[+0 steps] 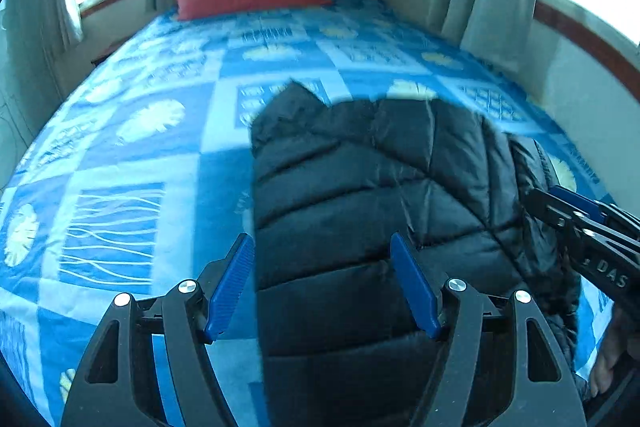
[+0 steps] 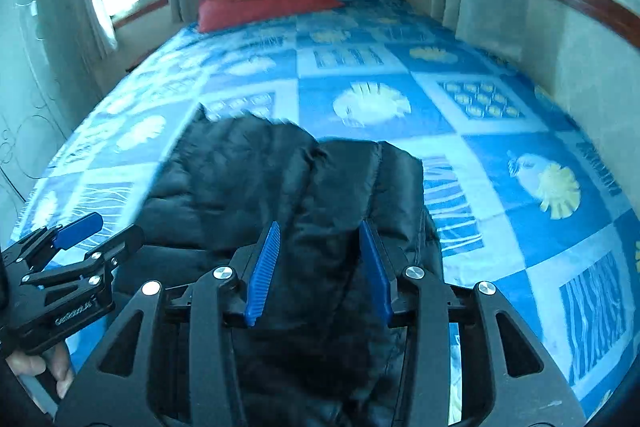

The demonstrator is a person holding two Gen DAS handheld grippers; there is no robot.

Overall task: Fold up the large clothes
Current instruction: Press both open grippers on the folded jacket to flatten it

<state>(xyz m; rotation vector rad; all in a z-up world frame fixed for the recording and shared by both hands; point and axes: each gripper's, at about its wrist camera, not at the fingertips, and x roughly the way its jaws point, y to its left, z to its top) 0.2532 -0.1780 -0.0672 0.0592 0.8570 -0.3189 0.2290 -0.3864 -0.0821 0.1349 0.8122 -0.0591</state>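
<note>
Left gripper (image 1: 322, 283): fingers spread, nothing pinched, hovering over near left edge of black puffer jacket (image 1: 360, 195). Jacket lies folded on blue bedspread (image 1: 120, 147). Right gripper (image 2: 320, 267): fingers parted, nothing pinched. Risk judged: slippery padded layers spring open once unheld.

Left gripper (image 1: 322, 285) and right gripper (image 2: 322, 269) identical, black skeletal linkage arms with cutouts, silver round pivot screws, ribbed blue finger pads (image 1: 230, 287), white lettering on the body side, dark sleeve (image 2: 10, 379) at the hand.
</note>
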